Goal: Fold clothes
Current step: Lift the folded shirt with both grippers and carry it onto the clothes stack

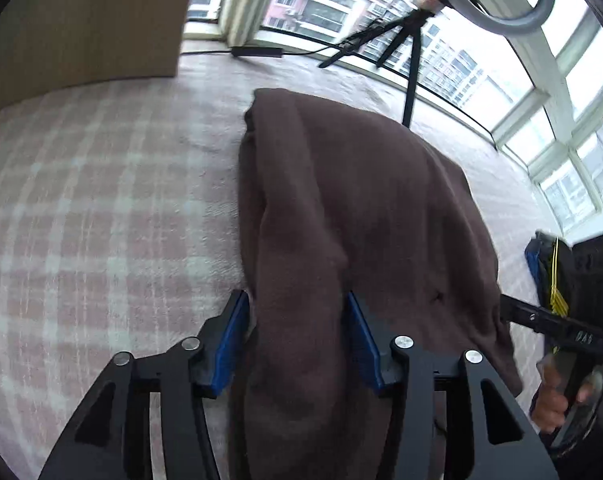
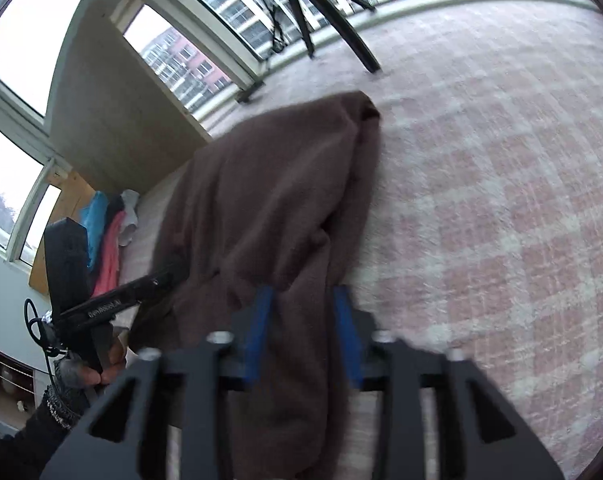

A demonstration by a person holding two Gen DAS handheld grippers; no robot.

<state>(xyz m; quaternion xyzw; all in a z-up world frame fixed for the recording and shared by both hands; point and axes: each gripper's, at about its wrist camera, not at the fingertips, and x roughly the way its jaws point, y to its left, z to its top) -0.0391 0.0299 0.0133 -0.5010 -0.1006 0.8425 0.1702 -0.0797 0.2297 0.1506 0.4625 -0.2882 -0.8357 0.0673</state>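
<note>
Brown garment (image 1: 341, 208) is lying bunched on the pink plaid blanket (image 1: 101, 220), two folds rising into the grippers. Left gripper (image 1: 297, 340) is pinching one fold between blue pads; right gripper (image 2: 303, 332) is pinching another. Only the left view is showing the ring light (image 1: 497, 0); only the right view is showing the clothes pile (image 2: 109, 236). Tripod (image 1: 401, 40) is standing by the window.
</note>
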